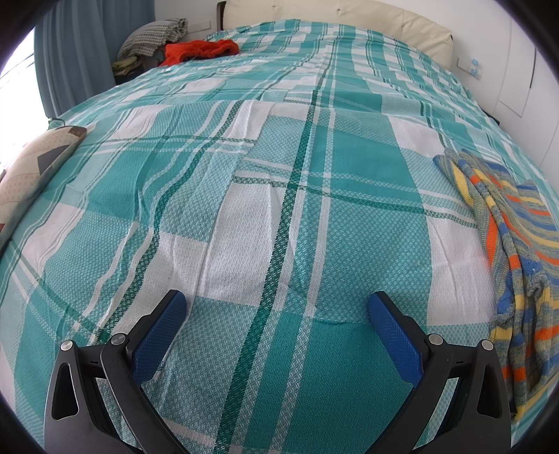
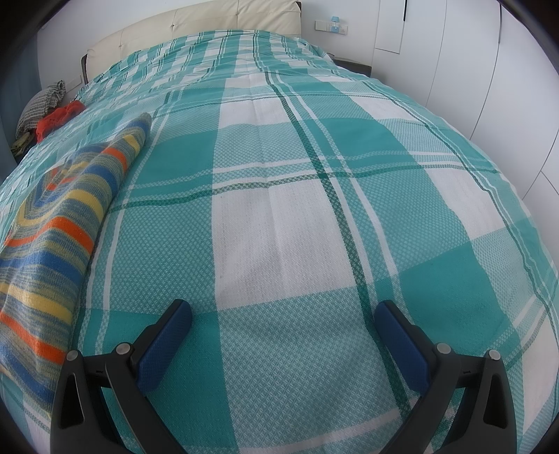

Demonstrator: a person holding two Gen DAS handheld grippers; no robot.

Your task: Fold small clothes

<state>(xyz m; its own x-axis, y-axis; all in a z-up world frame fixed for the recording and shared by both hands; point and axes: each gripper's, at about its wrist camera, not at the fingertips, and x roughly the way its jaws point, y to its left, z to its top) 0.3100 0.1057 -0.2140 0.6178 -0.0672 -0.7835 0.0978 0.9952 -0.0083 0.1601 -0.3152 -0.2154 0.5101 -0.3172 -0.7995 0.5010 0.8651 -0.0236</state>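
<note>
Two grippers are hovering low over the near end of the bed, each with its jaws spread wide and nothing between them. The left gripper is pointing along the teal plaid bedspread, and the right gripper is doing the same further to the right. Between them the striped knit garment is lying in a loose, partly bunched heap; it is sitting at the right edge of the left view and the left edge of the right view, so neither gripper is touching it.

The step in hand is probably the first grasp. To do it well, each gripper should be turning inward toward the garment, finding a hem or corner rather than the bunched middle, and pinching a single layer so the knit can be spread flat before any fold.

Farther off, a red garment is lying near the far left corner, beside a grey checked bundle, before the cream headboard.
</note>
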